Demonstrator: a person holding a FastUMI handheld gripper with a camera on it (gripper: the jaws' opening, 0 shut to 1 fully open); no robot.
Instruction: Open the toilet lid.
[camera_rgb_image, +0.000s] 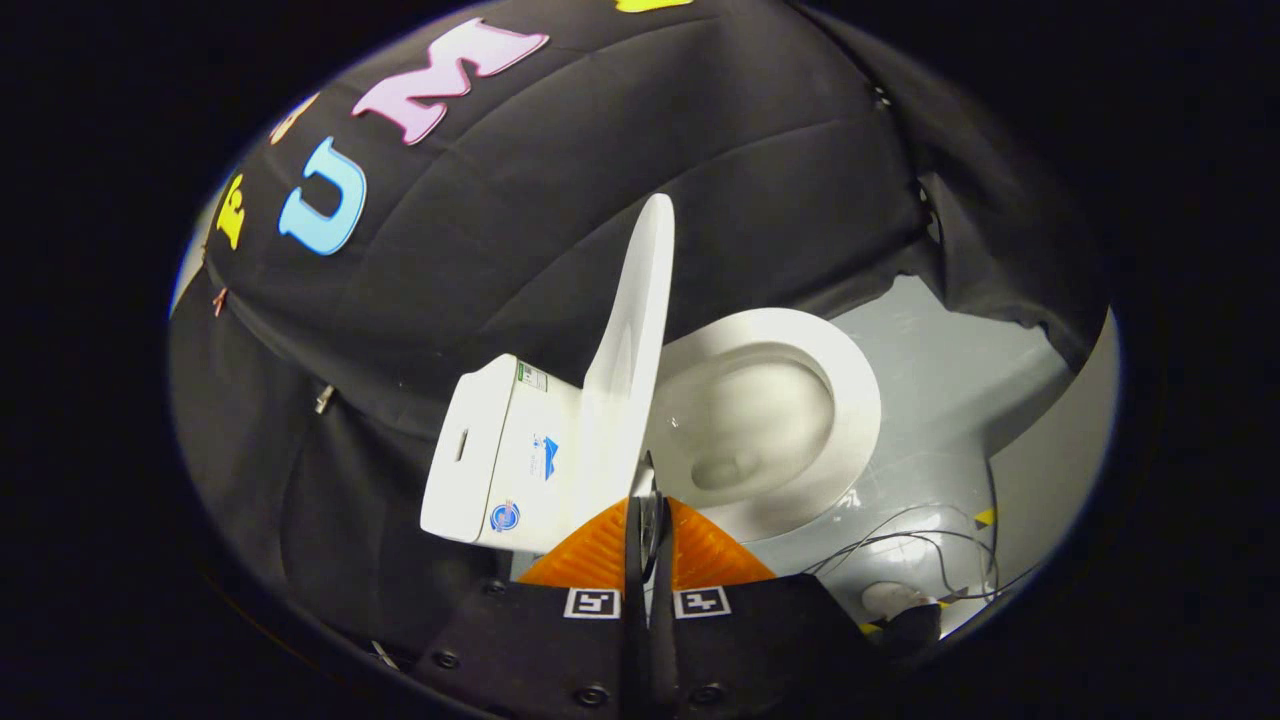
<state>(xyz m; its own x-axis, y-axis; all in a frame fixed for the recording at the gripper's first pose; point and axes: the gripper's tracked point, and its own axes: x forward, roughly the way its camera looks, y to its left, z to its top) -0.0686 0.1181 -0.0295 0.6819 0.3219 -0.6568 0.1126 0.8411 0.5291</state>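
The white toilet lid (630, 340) stands raised and nearly upright against the tank (500, 450), seen edge-on. The open seat ring and bowl (770, 420) lie bare beside it. My gripper (649, 505) is at the lid's near edge. Its two fingers are drawn close together, and the lid's thin rim runs down into the narrow gap between them. Both fingers (600, 550) seem to press on that rim.
The booth's black cloth wall (560, 200) hangs behind the tank and lid. Grey floor (940, 370) spreads beyond the bowl. Thin cables (930, 545) and a small round white object (890, 598) lie on the floor near the toilet's base.
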